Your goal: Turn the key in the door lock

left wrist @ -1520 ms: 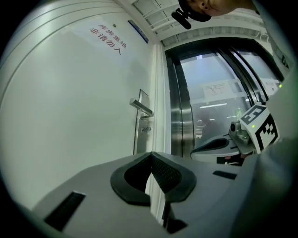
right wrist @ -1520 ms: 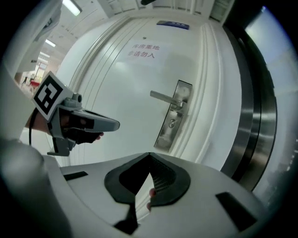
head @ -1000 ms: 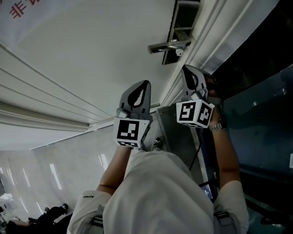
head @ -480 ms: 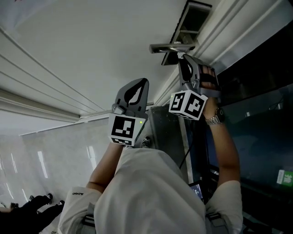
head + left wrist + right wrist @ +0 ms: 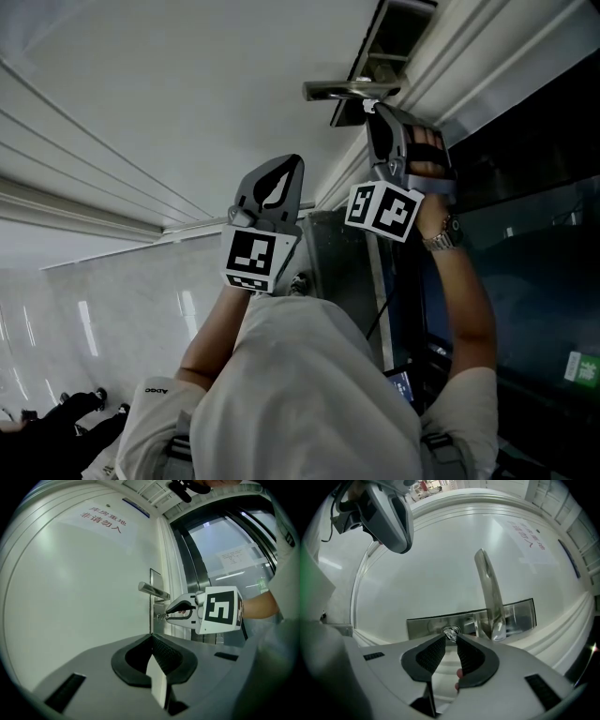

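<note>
A small silver key (image 5: 451, 633) sits in the brushed-metal lock plate (image 5: 424, 623) near the edge of the white door (image 5: 440, 569), just beside the silver lever handle (image 5: 487, 583). The right gripper (image 5: 451, 638) has just been opening its jaws, and they flank the key without pressing it. The left gripper (image 5: 150, 636), jaws together and empty, hangs apart from the lock.

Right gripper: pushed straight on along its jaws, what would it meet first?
The key in the lock plate, right at the tips of the right gripper. Its jaws have just been opening, with the key between them, apparently unpinched.
</note>
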